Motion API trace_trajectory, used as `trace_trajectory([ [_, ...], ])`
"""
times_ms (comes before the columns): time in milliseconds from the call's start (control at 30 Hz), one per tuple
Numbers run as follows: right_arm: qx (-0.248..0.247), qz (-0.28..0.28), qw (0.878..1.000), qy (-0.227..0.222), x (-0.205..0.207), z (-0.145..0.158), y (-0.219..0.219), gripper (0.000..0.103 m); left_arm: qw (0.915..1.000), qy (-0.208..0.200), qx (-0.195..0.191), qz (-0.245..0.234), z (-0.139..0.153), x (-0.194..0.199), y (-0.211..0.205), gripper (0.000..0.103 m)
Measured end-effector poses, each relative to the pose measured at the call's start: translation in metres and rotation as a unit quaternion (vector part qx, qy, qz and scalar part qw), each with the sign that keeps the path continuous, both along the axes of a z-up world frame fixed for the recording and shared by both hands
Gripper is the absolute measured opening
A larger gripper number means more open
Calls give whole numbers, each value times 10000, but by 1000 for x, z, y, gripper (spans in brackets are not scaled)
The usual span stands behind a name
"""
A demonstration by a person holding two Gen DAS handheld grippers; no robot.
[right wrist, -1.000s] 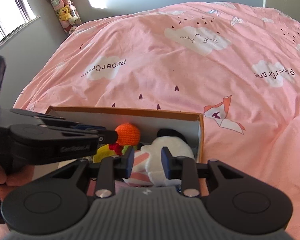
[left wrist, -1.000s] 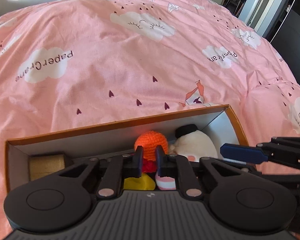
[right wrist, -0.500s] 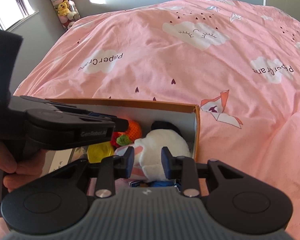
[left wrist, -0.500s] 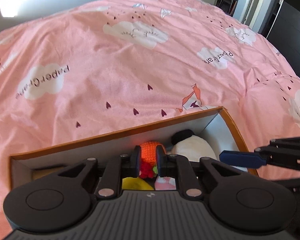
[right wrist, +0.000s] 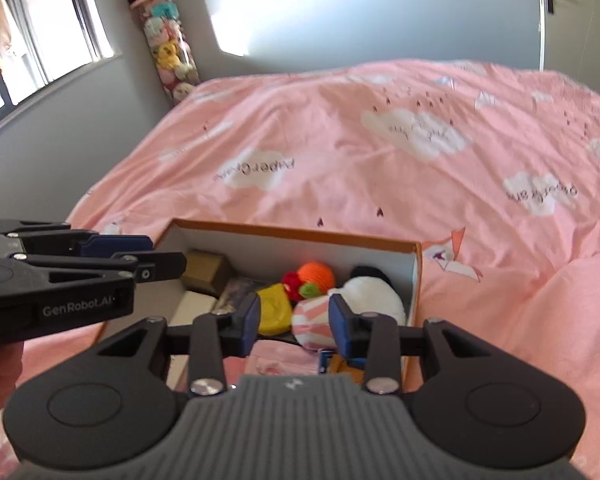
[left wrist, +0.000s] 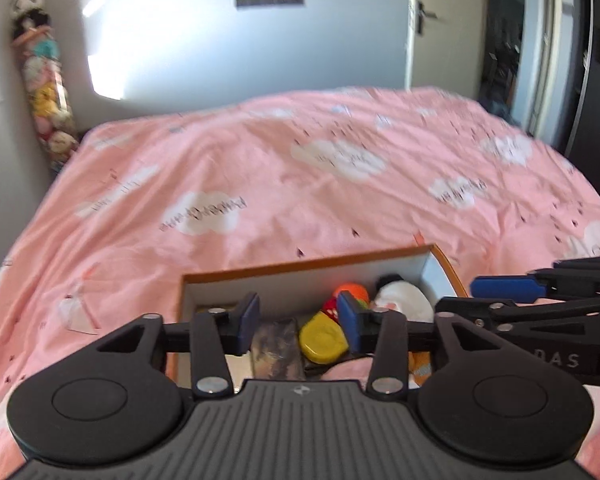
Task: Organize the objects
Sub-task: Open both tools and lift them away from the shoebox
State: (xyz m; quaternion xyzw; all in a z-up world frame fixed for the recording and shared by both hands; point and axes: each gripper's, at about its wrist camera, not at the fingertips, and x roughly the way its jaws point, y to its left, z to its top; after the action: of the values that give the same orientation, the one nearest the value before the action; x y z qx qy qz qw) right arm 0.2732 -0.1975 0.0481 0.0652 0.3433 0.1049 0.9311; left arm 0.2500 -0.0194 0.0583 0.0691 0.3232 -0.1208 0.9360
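An orange-rimmed cardboard box (right wrist: pixel 300 236) (left wrist: pixel 300 270) sits on the pink bed. It holds an orange crochet toy (right wrist: pixel 317 274) (left wrist: pixel 352 290), a yellow toy (right wrist: pixel 275 312) (left wrist: pixel 322 340), a white and black plush (right wrist: pixel 370 300) (left wrist: pixel 404 300), a pink striped plush (right wrist: pixel 314 322) and a tan block (right wrist: pixel 206 270). My left gripper (left wrist: pixel 298 322) is open and empty above the box's near side. My right gripper (right wrist: pixel 294 322) is open and empty above the box, over the striped plush.
The pink cloud-print duvet (right wrist: pixel 380 152) covers the bed. A clear tube of plush toys (right wrist: pixel 164 40) stands in the far corner by a window (right wrist: pixel 32 28). A door (left wrist: pixel 440 20) is at the far right.
Both grippers have risen and tilted up, so the room wall shows now. The left gripper's jaws have opened wide. The orange crochet toy lies in the box, free of the left jaws.
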Motion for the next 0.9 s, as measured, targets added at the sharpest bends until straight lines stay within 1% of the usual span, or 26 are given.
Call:
trace_trajectory([
  [33, -9, -16, 9999, -139, -10, 5, 3, 41, 9997, -207, -10, 150, 2, -9, 3, 63],
  [67, -35, -27, 9996, -265, -18, 9, 7, 44, 9989, -381, -5, 279, 2, -18, 7, 67],
  [133, -120, -100, 9985, -529, -35, 14, 12, 49, 9956, -709, 104, 609, 0, -34, 11, 78],
  [200, -241, -218, 9968, -727, -50, 16, 17, 51, 9929, -861, 164, 808, -5, -48, 14, 86],
  [300, -341, -385, 9952, -829, -69, 12, 23, 54, 9931, -847, 190, 784, -14, -65, 18, 87],
  [333, -342, -439, 9949, -839, -76, 10, 25, 55, 9931, -858, 243, 759, -16, -70, 19, 88],
  [367, -339, -473, 9947, -847, -82, 8, 26, 59, 9929, -877, 324, 740, -19, -77, 19, 88],
  [500, -403, -616, 9940, -815, -103, -3, 34, 62, 9922, -897, 555, 662, -29, -98, 20, 88],
  [567, -447, -671, 9935, -802, -111, -8, 37, 66, 9945, -726, 423, 630, -33, -103, 24, 88],
  [667, -496, -713, 9934, -742, -120, -16, 42, 66, 9965, -427, 105, 714, -39, -106, 32, 88],
  [800, -539, -700, 9946, -539, -122, -33, 45, 67, 9959, -150, 27, 887, -50, -106, 38, 88],
  [900, -606, -751, 9946, -387, -122, -47, 45, 67, 9956, -81, 6, 930, -55, -108, 40, 88],
])
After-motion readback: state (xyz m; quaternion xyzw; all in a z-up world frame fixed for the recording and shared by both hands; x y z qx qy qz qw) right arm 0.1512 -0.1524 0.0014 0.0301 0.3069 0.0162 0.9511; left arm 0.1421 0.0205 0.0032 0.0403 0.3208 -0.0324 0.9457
